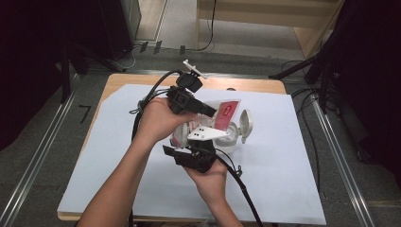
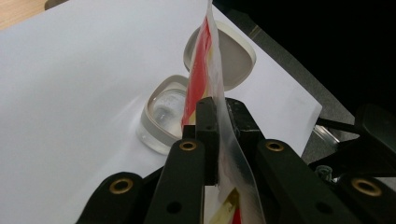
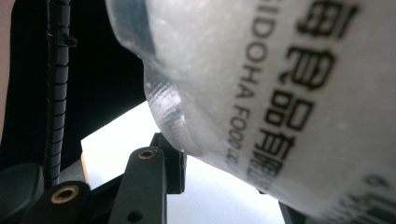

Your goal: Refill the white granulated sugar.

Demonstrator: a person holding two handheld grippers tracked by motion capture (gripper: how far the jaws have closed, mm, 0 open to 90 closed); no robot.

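- Pouch [image 1: 226,113], clear plastic with a red label, is held up over the middle of the table [image 1: 293,189], just above an open round jar [image 1: 231,138] whose hinged lid [image 1: 246,124] is flipped to the right.
- Left gripper [image 1: 212,112]: jaws shut flat on the pouch's thin sealed edge; in the left gripper view the film [image 2: 210,93] stands pinched between the pads, with the jar [image 2: 164,116] below it.
- Right gripper [image 1: 208,142]: jaws stand part-way closed around the fuller, filled part of the pouch [image 3: 289,93]; one pad touches the film, but the other is hidden, so a firm grip isn't certain.
- Handling, as judged: light, soft, and slippery film; the contents look loose and will shift, so the body sags and deforms.
- Best hold: the flat seam or a corner, where the film is doubled and stiff; squeezing the belly risks bursting or spilling it.
- Jar looks rigid; a nudge could slide it on the white sheet [image 1: 118,156].
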